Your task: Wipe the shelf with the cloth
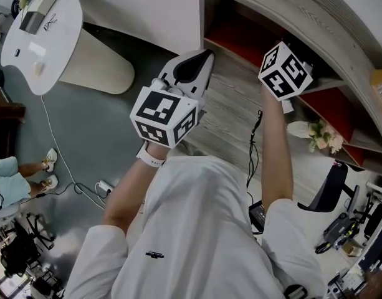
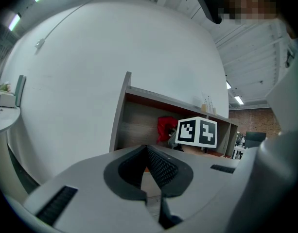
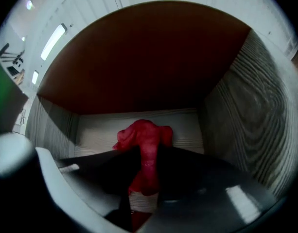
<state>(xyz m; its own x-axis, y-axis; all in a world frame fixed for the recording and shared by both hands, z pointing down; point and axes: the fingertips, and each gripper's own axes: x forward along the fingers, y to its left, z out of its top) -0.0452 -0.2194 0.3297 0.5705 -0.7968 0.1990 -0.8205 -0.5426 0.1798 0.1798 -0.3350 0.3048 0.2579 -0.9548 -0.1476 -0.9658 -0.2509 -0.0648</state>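
The right claw (image 3: 146, 166) grips the crumpled red cloth (image 3: 144, 135) inside the grey wooden shelf (image 3: 246, 106), with a dark red back wall (image 3: 139, 57) ahead of it. Wiping seems to be the step now; next, push the cloth down and slide it sideways. Nothing blocks it. The left claw (image 2: 148, 154) is closed and empty, outside to its left

Head view looks steeply down, both gripper views face the shelf (image 2: 139, 125), right closest.
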